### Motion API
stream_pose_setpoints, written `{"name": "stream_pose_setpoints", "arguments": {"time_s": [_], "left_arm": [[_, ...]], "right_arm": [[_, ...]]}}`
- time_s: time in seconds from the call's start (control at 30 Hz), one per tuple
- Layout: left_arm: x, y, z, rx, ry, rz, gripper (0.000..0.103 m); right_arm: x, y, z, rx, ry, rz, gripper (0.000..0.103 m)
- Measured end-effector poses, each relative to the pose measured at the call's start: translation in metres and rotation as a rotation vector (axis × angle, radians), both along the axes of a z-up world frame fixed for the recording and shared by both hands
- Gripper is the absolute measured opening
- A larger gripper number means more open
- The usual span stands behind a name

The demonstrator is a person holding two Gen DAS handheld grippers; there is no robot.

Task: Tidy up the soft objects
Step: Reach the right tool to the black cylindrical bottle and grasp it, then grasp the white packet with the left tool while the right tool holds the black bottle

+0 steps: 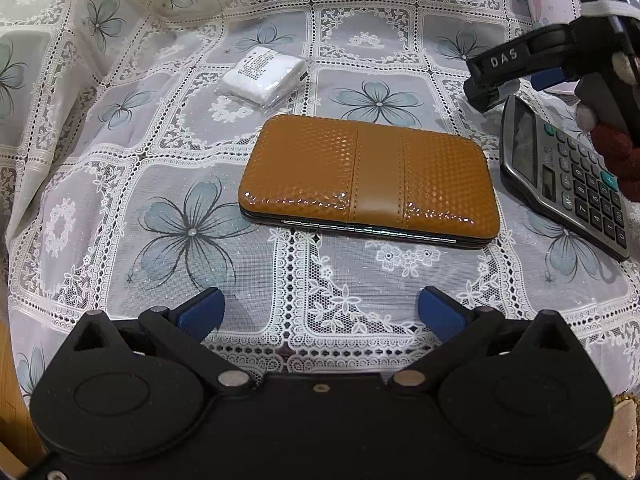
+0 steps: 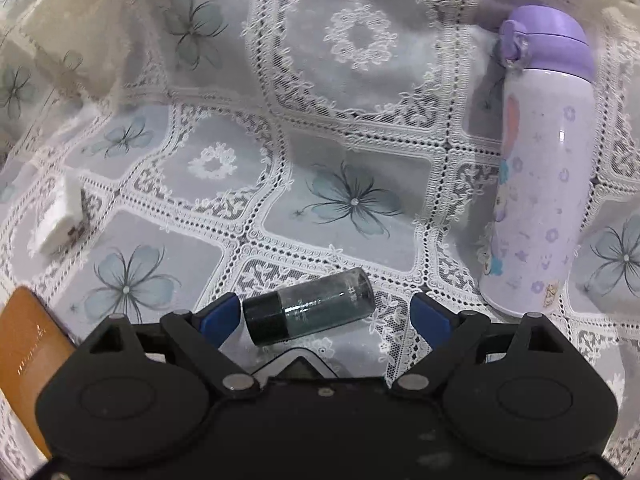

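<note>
Open cloth left of the wallet (image 1: pixel 368 178) — calculator (image 1: pixel 568 176) crowds its right.

Left tongs (image 1: pixel 320 312) point steeply down, jaws spread wide and empty; right tongs (image 2: pixel 326 316) likewise gape.

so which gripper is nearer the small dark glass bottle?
Right. The right gripper is open with the glass bottle lying between its fingertips. The left gripper hovers near the brown wallet; no bottle in its view.
</note>
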State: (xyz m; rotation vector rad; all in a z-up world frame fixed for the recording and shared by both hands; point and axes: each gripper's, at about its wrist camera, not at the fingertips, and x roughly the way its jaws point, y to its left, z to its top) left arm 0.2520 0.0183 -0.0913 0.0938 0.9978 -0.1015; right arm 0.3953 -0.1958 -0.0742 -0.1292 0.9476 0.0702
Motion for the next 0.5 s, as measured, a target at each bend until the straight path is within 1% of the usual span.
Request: {"name": "stream_pose_setpoints", "arguments": {"time_s": [0.13,0.2,0.23,0.27,0.43,0.47,0.5], "left_arm": [[0.0,0.0006,0.0003,0.0,-0.001,0.0,0.101],[-0.0003,0.0004,0.0001,0.0,-0.002,0.0,0.101],[-0.0002,0.0005,0.0,0.0,-0.002,-0.001,0.101],[0.0001,0.0008,0.0001,0.0,-0.003,-0.002,0.101],[0.0006,0.0026,0.0016,-0.011,0.0,-0.002,0.1],[0.0003,0.0035,0.0032,-0.02,0.0,-0.001,0.099],[-0.0001,0.0053,0.0057,-0.032,-0.008,0.0,0.094]], "right_arm": [[0.0009,0.0029,-0.0064,-0.026,0.007,0.019,0.09],[0.0025,0.0009,-0.0071,-0.013,0.014,0.021,0.083],[0.0027,0.0003,-0.0071,-0.001,0.017,0.027,0.073],[0.0034,-0.0002,-0.0068,0.011,0.026,0.033,0.071],[0.0051,0.0033,-0.0052,0.026,0.033,0.036,0.071],[0.005,0.0047,-0.0038,0.039,0.035,0.033,0.071],[0.0051,0.006,-0.0023,0.051,0.037,0.031,0.071]]}}
